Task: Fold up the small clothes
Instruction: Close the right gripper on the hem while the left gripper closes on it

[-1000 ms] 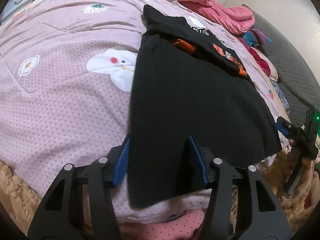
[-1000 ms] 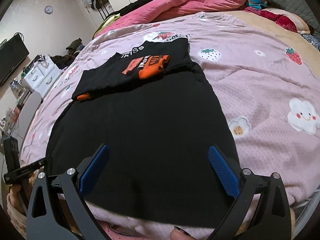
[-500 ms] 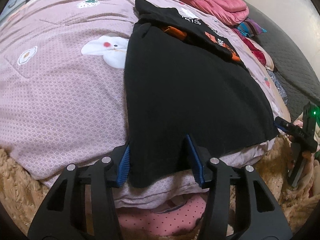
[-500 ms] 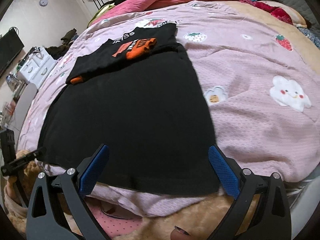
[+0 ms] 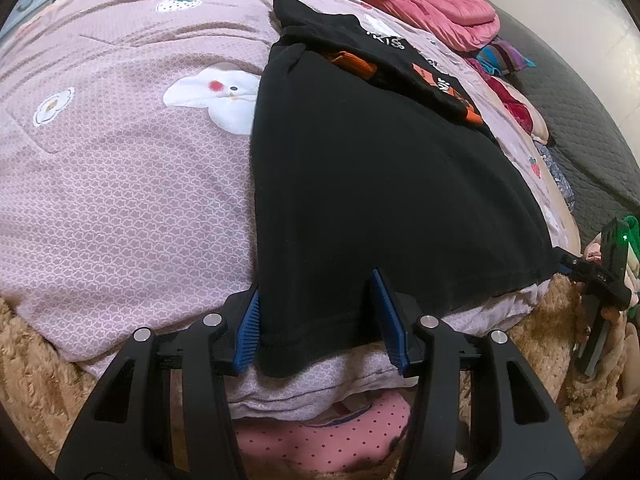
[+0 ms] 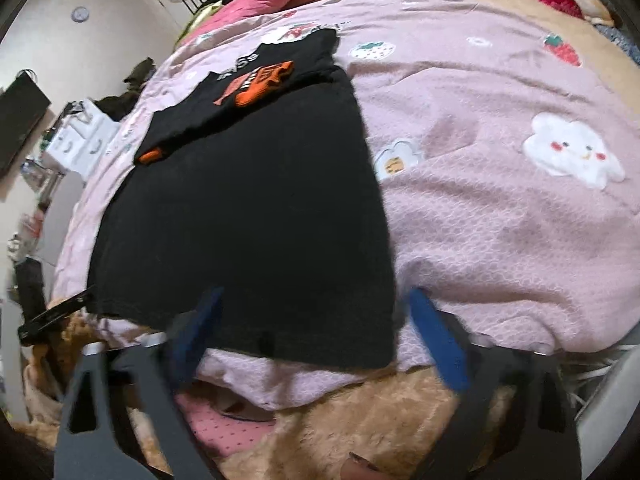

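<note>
Black garment (image 5: 384, 184) lies flat on the pink bedspread (image 5: 120, 184), stretching ahead of both tools. Left hand-held gripper (image 5: 320, 320): jaws apart, straddling the near hem corner. Right hand-held gripper (image 6: 316, 332): jaws wide, blurred, astride the other hem corner.

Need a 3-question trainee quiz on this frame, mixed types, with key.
1. True or false: the left gripper has its jaws shut flat on the black shirt.
2. Which corner of the hem does the right gripper straddle? A) its own left B) its own right C) neither
3. Fill in: the shirt lies on a pink ____ printed with strawberries and clouds.

Key: 1 false, the jaws are open astride the hem corner. 2 B. 3 quilt.
</note>
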`<state>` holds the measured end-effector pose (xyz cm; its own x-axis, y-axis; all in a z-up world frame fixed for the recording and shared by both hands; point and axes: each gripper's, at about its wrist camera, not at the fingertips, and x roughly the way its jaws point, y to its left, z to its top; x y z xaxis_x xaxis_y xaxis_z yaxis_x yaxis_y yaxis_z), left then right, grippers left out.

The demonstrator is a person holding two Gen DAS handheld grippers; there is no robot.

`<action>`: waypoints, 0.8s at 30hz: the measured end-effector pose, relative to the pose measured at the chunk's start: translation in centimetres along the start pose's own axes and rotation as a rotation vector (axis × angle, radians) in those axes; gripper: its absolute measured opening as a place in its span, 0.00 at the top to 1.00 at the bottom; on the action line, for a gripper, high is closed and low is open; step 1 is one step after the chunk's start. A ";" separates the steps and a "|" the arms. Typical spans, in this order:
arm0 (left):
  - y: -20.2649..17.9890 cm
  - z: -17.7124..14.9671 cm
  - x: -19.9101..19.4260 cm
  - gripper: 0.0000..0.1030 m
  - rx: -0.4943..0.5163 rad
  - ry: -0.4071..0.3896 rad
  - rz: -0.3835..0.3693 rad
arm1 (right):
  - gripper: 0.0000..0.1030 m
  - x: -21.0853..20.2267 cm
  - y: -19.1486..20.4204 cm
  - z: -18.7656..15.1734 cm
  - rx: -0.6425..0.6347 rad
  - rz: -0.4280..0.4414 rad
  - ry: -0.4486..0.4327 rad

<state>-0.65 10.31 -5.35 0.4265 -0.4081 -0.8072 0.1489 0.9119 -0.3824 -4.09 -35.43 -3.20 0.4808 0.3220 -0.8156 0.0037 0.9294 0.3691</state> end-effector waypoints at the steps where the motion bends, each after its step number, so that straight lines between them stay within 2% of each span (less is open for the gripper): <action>1: 0.0 0.0 0.0 0.59 -0.001 0.000 0.001 | 0.29 0.0 0.1 -0.1 -0.012 -0.015 -0.002; 2: 0.0 0.0 0.1 0.59 -0.001 0.000 0.002 | 0.44 -0.1 0.3 -0.2 -0.028 -0.017 -0.001; 5: 0.0 0.1 0.2 0.59 0.000 0.000 0.007 | 0.64 -0.2 1.1 -0.5 -0.089 -0.013 -0.001; 6: 0.0 0.2 0.2 0.59 -0.001 -0.001 0.007 | 0.67 -0.1 1.3 -0.7 -0.109 -0.016 -0.001; 8: 0.1 0.2 0.3 0.59 -0.004 -0.002 0.005 | 0.80 -0.2 1.7 -0.8 -0.139 -0.014 -0.010; 10: 0.1 0.3 0.4 0.59 -0.005 -0.003 0.004 | 0.87 -0.6 1.7 -0.7 -0.144 0.024 -0.030; 16: 0.0 0.5 0.6 0.59 -0.006 -0.011 0.014 | 0.90 -1.5 2.0 0.3 -0.124 0.105 -0.090; 20: 0.0 1.0 0.7 0.59 -0.008 -0.009 0.011 | 0.90 -1.5 1.8 0.7 -0.104 0.107 -0.090; 22: 0.0 1.2 0.8 0.60 -0.011 -0.010 0.009 | 0.89 -1.2 1.4 0.7 -0.084 0.094 -0.068; 24: 0.1 1.4 0.7 0.64 -0.015 -0.025 0.015 | 0.81 -1.0 0.8 0.5 -0.064 0.078 -0.047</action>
<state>0.93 10.15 -5.28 0.4511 -0.3932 -0.8012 0.1295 0.9170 -0.3772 -4.08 -35.05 -1.87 0.5177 0.3865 -0.7633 -0.0906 0.9119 0.4003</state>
